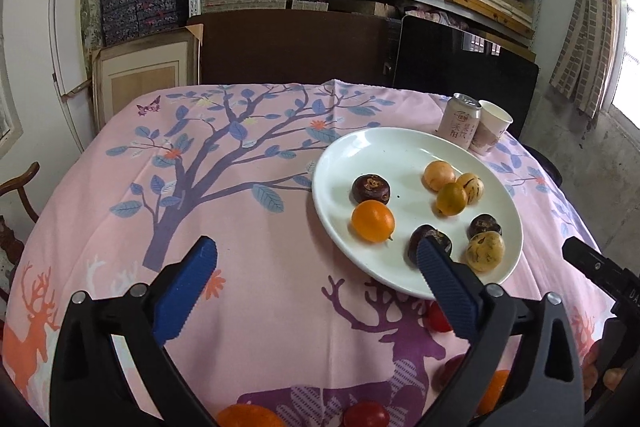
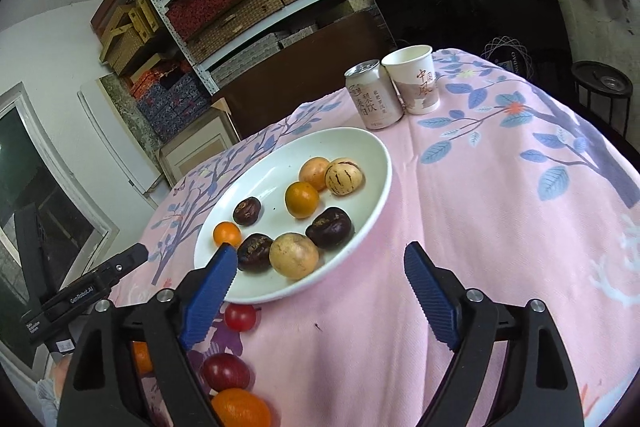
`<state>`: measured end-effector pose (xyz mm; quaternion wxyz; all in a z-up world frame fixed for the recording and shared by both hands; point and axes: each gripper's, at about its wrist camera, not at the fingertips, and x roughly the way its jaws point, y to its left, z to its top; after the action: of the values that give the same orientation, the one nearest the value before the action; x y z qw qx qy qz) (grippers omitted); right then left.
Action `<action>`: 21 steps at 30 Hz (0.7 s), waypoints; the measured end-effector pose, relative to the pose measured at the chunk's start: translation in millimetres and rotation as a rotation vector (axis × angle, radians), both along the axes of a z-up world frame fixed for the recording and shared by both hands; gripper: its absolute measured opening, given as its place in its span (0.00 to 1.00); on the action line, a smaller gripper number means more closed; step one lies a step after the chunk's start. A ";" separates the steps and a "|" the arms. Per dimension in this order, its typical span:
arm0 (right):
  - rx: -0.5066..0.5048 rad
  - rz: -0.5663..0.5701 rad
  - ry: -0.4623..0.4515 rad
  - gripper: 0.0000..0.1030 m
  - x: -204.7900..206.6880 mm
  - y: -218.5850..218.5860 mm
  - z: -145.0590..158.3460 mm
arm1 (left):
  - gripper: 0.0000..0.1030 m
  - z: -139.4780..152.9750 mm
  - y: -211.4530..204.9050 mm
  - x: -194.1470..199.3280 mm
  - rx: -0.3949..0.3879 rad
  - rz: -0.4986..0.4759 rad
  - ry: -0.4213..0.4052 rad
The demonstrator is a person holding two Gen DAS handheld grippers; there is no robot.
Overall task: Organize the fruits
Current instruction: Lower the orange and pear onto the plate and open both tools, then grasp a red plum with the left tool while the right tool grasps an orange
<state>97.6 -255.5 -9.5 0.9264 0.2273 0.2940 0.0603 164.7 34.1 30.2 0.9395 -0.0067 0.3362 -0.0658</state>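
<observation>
Both tongs hang over the near side of a table spread with a pink tablecloth (image 1: 248,227) printed with trees and deer. The left gripper (image 1: 316,259) has its blue jaws spread wide and nothing between them; one finger hangs over bare cloth, the other over the near rim of the white plate (image 1: 400,143). The right gripper (image 2: 318,263) is likewise released and empty, its left finger over the plate's near edge and its right finger over the cloth beside the plate.

The plate sits toward the far right part of the table and already carries eight fruits — an orange one (image 1: 373,220) near its left edge, three dark brown ones (image 1: 371,188) spread across it, two more orange-yellow fruits (image 1: 451,199) side by side toward the far side, a pale striped one (image 2: 344,176) touching them, and a pale yellow speckled fruit (image 1: 485,251) at the near edge.

More fruit lies loose on the cloth along the near edge of the table, below the plate: a small red tomato (image 2: 240,316) just beside the plate's rim, a darker red fruit (image 2: 225,371) nearer still, and an orange one (image 2: 240,407) at the very edge, partly hidden by the gripper frames.

At the far right corner a drink can (image 2: 374,95) and a paper cup (image 2: 414,77) stand upright, touching each other — just beyond the plate.
</observation>
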 end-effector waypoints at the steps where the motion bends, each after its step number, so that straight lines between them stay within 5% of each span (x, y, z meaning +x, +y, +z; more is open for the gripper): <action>1: -0.004 -0.005 -0.003 0.85 -3.4 -0.4 0.1 | 0.95 1.2 2.7 -6.6 0.004 0.010 -0.012; 10: -0.016 -0.013 -0.021 0.87 -38.0 4.2 -3.6 | 0.95 6.0 20.2 -48.3 0.040 0.085 -0.082; 21: -0.171 0.015 -0.078 0.93 -74.7 34.0 2.6 | 0.95 6.4 32.5 -92.7 0.048 0.112 -0.124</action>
<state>22.9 -221.5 -6.9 0.9527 0.1427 0.2633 0.0507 72.1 66.6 36.5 0.9606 0.0010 0.2778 -0.0053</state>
